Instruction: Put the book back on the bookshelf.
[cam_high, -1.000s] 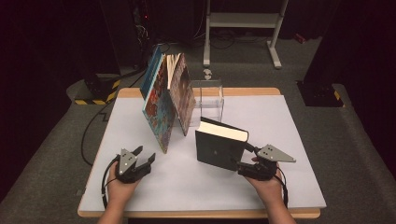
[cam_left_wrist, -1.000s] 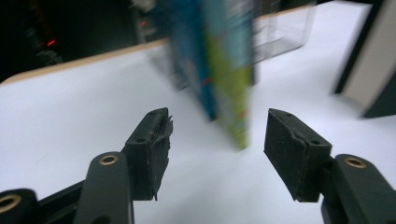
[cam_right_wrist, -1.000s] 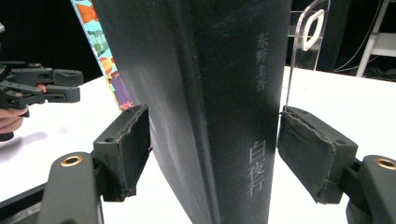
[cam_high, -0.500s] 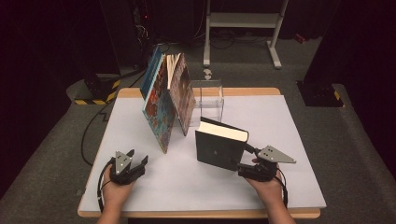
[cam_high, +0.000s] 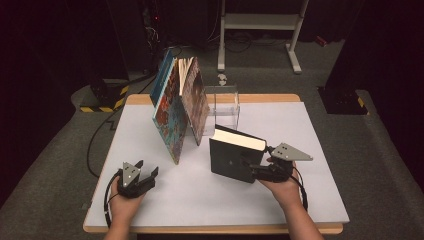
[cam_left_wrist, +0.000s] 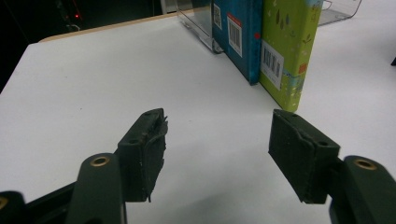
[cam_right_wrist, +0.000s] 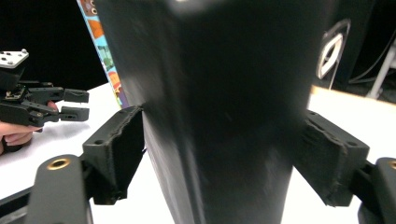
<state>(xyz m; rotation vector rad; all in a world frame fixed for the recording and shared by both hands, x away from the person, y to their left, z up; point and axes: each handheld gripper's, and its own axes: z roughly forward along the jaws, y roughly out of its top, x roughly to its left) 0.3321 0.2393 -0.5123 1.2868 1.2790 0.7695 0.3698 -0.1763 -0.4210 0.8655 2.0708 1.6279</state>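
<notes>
With the right tongs (cam_high: 251, 168), pinching the black book (cam_high: 230, 160) across its thickness, one pad on each cover, as seen up close in the right gripper view. Gripped low and at the near edge, probably so as to keep the volume standing on the bench (cam_high: 325, 200) with its page block facing up and slightly tilted. Standing apart from the leaning picture books (cam_high: 172, 117), just in front of the clear stand (cam_high: 225, 105). Looks like a carry toward that row, to be set up alongside the others.

With the left tongs (cam_high: 145, 170), holding nothing: spread, having just been opening further, bare bench between the pads. Resting low near the front left corner, aimed at the backs of a blue book (cam_left_wrist: 238, 32) and a green book (cam_left_wrist: 287, 46), well short of both. Likely parked there, ready to steady the row when the newcomer arrives.

Leaning together against the clear stand, hence propped rather than upright; easily toppled by a nudge from the incoming cover. Worth keeping the black book vertical and sliding it in from the open side, without letting go before something backs it.
</notes>
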